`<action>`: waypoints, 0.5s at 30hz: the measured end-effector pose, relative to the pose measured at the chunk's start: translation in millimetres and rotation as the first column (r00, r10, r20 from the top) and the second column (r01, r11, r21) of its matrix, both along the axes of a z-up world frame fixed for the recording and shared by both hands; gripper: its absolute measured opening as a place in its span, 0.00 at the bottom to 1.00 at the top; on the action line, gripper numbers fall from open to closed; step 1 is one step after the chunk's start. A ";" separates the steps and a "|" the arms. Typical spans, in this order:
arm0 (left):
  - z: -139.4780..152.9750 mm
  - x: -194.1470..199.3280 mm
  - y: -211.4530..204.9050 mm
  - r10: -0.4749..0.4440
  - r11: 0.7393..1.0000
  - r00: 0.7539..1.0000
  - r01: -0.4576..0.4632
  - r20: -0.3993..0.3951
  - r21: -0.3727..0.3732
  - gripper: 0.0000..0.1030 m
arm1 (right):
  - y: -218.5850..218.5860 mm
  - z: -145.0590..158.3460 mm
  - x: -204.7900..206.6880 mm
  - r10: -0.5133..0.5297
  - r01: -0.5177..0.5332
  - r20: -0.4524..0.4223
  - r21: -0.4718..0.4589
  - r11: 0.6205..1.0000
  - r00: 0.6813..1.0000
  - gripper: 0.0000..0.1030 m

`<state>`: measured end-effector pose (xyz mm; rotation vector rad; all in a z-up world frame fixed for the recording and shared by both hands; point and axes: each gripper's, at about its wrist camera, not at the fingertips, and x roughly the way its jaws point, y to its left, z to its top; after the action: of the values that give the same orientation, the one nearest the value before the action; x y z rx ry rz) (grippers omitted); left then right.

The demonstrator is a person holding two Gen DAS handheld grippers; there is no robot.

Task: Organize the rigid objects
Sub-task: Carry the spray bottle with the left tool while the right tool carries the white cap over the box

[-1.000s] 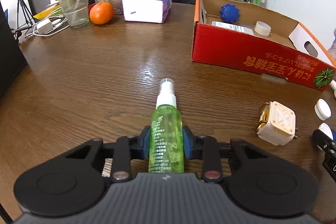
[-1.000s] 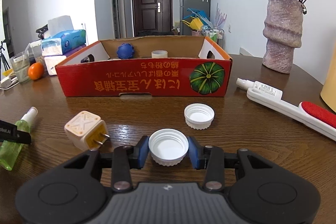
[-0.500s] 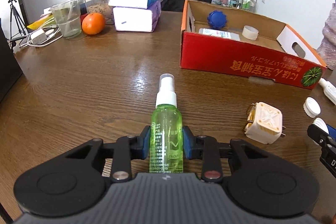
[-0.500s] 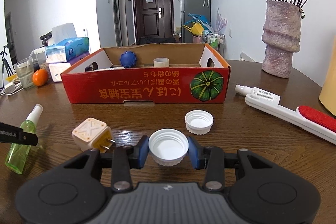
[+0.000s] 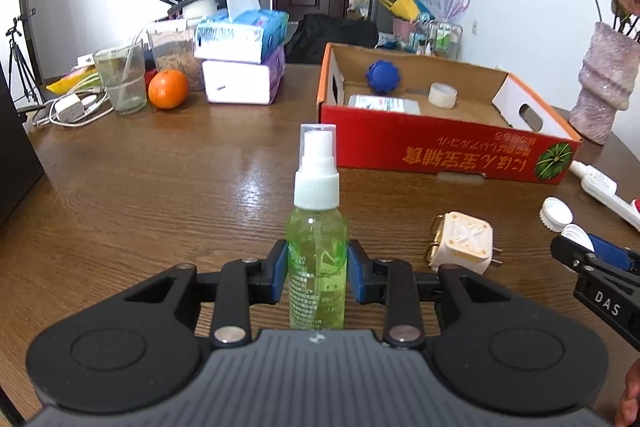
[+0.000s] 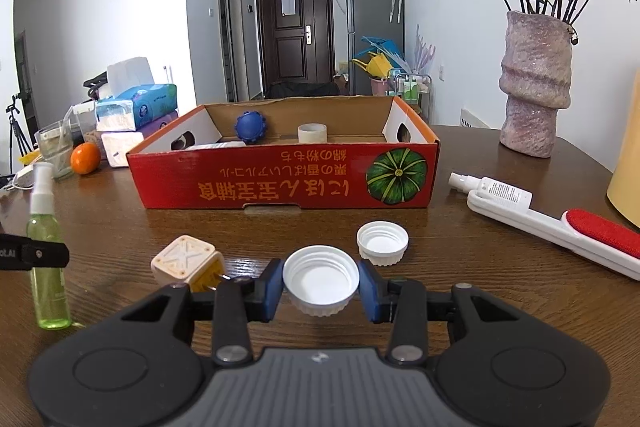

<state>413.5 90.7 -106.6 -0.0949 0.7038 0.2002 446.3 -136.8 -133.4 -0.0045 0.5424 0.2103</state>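
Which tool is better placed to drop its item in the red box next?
Probably right. The right tool grips a white cap and faces the box head-on, close across bare table. The left tool grips the spray bottle, but the box sits further off, to its right.

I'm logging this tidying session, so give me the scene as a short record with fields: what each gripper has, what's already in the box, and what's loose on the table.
left gripper: shut on the green spray bottle with a white pump top, held upright
right gripper: shut on a white ribbed plastic cap, open side up
red cardboard box: holds a blue knobbly ball, a roll of tape and a flat white packet
loose on wooden table: second white cap, cream cube plug adapter, white lint brush with red pad
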 end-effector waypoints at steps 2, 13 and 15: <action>1.3 -2.1 -1.3 0.001 1.000 1.000 -0.001 0.009 0.003 0.31 | -0.6 0.8 -1.0 -0.001 0.001 0.005 0.002 1.000 1.000 0.38; 13.6 -16.1 -9.4 0.005 1.000 0.997 -0.004 0.077 -0.005 0.31 | 0.2 8.8 -9.7 0.006 -0.006 0.039 0.008 1.000 0.999 0.38; 17.6 -18.2 -13.0 -0.002 1.000 0.996 0.003 0.091 -0.010 0.31 | -0.4 12.1 -12.1 0.009 -0.010 0.049 0.014 1.000 0.999 0.38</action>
<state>395.2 77.7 -89.0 -0.1121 0.6138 0.1889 434.2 -137.1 -121.2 0.0014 0.4924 0.2226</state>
